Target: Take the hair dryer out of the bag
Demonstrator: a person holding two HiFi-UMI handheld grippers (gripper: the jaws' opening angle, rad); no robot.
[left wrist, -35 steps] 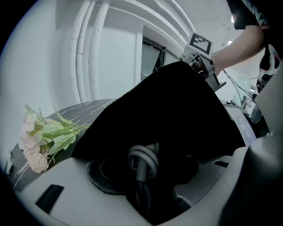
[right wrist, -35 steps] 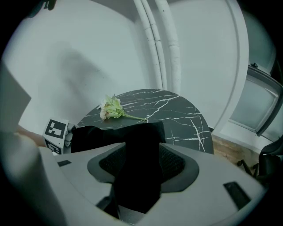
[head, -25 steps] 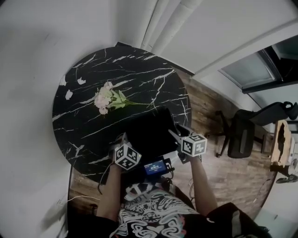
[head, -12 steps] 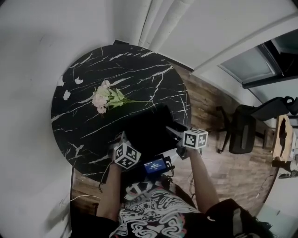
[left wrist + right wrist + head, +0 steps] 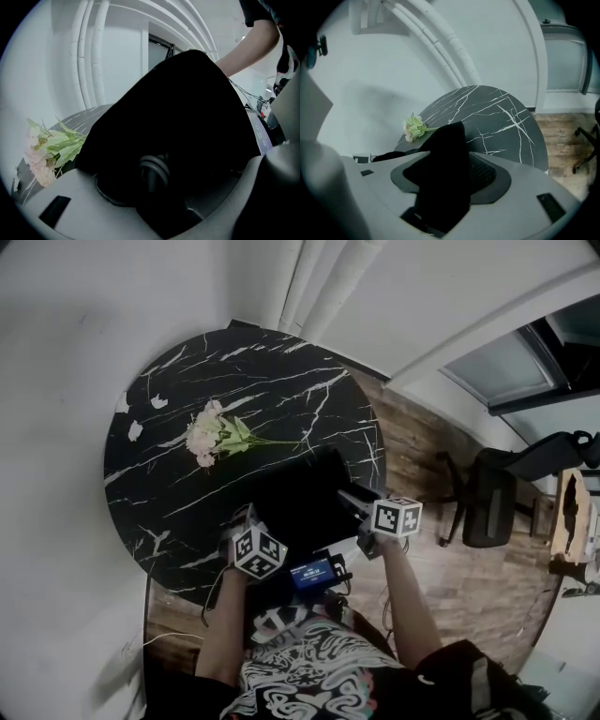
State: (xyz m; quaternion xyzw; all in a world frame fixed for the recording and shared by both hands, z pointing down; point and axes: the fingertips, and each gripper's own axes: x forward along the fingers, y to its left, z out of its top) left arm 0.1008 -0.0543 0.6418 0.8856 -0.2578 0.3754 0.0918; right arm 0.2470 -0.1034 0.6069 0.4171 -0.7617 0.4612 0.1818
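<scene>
I stand at the near edge of a round black marble table [image 5: 281,381], veined in white, set into a corner of pale wall [image 5: 56,381]. White pipes [image 5: 323,282] run up the wall at the far side. To the right the floor [image 5: 412,446] is brown wood planking, with a dark office chair [image 5: 487,507] on it and a window [image 5: 511,376] beyond. A small spray of pink flowers [image 5: 214,435] lies on the far left of the marble, well apart from my work.

The black bag [image 5: 300,493] sits on the near part of the table, between my two tools. My left gripper [image 5: 244,519] is at its near left corner, jaws wide, with the bag's bulk filling the gap and gripped there. My right gripper [image 5: 349,499] is at the bag's right side, jaws at their widest, a fold of black fabric standing loose between them.

The hair dryer I cannot make out; only a dark rounded loop [image 5: 153,171] shows low in the bag's shadow.
</scene>
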